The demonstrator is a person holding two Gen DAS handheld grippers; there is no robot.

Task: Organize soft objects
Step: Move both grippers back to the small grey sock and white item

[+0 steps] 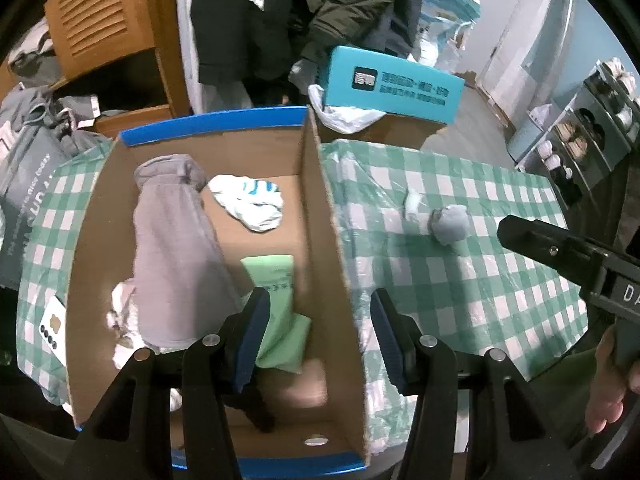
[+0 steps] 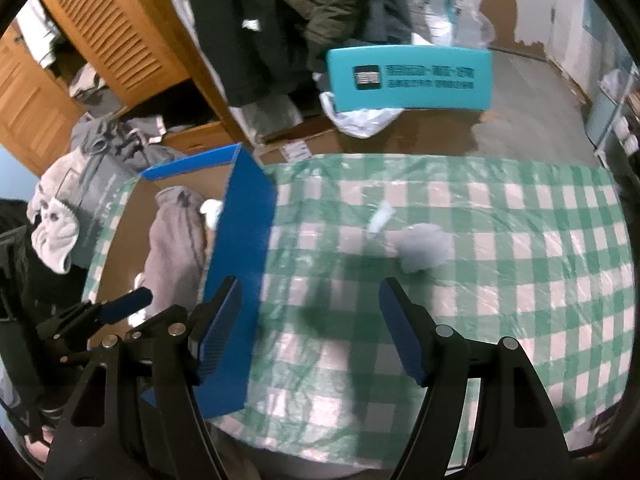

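a cardboard box [image 1: 320,216] sits on the left part of a table [image 1: 480,280] covered with a cloth. in the box, a folded garment [image 1: 172,248] lies along the left side, with a crumpled sock [image 1: 248,200] to its right toward the far wall and a flat pouch [image 1: 276,300] nearer, beside the right wall. a card [image 1: 52,326] lies on the cloth just left of the box. right of the box, well apart from it, a balled sock [image 2: 424,246] rests on the cloth. behind the table stands another box [image 2: 408,78] on the floor, with hanging coats [image 1: 288,12] behind it.
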